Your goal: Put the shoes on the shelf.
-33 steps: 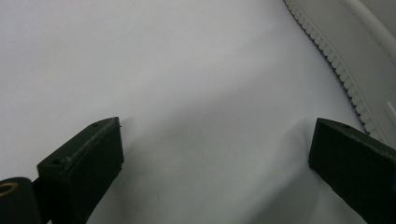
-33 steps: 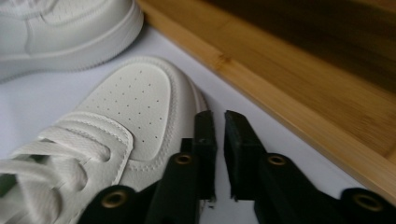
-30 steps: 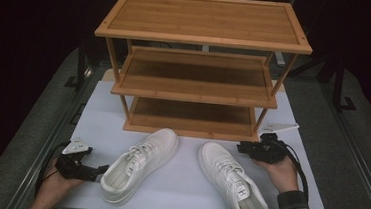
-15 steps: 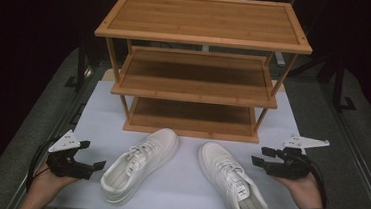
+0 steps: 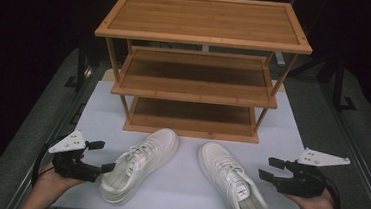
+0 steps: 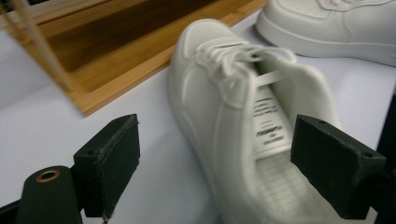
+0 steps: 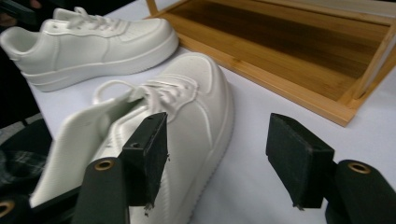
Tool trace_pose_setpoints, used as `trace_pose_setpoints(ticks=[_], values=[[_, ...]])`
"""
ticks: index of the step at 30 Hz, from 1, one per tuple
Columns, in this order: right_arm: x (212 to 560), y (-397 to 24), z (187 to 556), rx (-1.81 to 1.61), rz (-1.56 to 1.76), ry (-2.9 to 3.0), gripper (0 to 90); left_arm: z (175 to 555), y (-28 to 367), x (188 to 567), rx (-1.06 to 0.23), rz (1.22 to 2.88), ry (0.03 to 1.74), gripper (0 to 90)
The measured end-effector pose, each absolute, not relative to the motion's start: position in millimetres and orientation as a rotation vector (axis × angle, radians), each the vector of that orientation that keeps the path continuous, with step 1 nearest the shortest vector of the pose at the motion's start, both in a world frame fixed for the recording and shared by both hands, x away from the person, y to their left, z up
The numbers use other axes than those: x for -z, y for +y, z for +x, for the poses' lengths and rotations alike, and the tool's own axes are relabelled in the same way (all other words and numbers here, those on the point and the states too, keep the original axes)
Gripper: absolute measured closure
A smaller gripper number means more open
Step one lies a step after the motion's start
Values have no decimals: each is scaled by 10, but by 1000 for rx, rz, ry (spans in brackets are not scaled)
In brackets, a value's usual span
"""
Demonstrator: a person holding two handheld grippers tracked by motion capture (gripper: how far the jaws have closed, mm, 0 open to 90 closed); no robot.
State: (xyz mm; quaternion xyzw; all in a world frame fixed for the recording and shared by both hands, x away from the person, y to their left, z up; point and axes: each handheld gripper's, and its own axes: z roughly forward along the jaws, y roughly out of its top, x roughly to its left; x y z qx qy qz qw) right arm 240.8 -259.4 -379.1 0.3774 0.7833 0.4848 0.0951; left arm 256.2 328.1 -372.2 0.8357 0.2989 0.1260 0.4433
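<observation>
Two white sneakers lie on the white tabletop in front of a three-shelf bamboo rack (image 5: 204, 31). The left shoe (image 5: 141, 166) points up and to the right, and the right shoe (image 5: 232, 183) points up and to the left. My left gripper (image 5: 101, 156) is held at the left shoe's heel; its jaws have just been closing a little but stand open. In the left gripper view the left shoe (image 6: 224, 93) lies between the left gripper's (image 6: 219, 140) pads, untouched. My right gripper (image 5: 270, 169) is just right of the right shoe, and its jaws have just been opening. In the right gripper view the right gripper (image 7: 219, 154) has nothing between its jaws beside the right shoe (image 7: 187, 107).
All shelves of the rack are bare, and its bottom shelf (image 7: 289, 51) rests on the tabletop (image 5: 187, 185) just beyond the shoes' toes. Dark floor and metal rails (image 5: 365, 154) flank the table. A hand holds each gripper near the table's front edge.
My right gripper has moved from near the rack's right foot out to the right and nearer, and its jaws have spread. My left gripper has risen beside the left shoe's heel.
</observation>
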Motion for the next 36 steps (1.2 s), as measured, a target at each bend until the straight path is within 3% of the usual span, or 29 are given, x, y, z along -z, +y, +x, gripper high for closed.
trace_pose_setpoints(ticks=[12,24,28,36], values=[[3770,-2465,2219,-1520,1041,2371,382,2641,3096,3744,-278,2095,707,163],[3901,-2222,2364,-1513,994,2458,400,2783,3011,3814,-237,2091,680,294],[3922,-2184,2391,-1504,983,2482,403,2855,2959,3830,-228,2091,662,394],[3950,-2169,2402,-1478,958,2485,563,2900,2855,3858,-230,2127,641,624]])
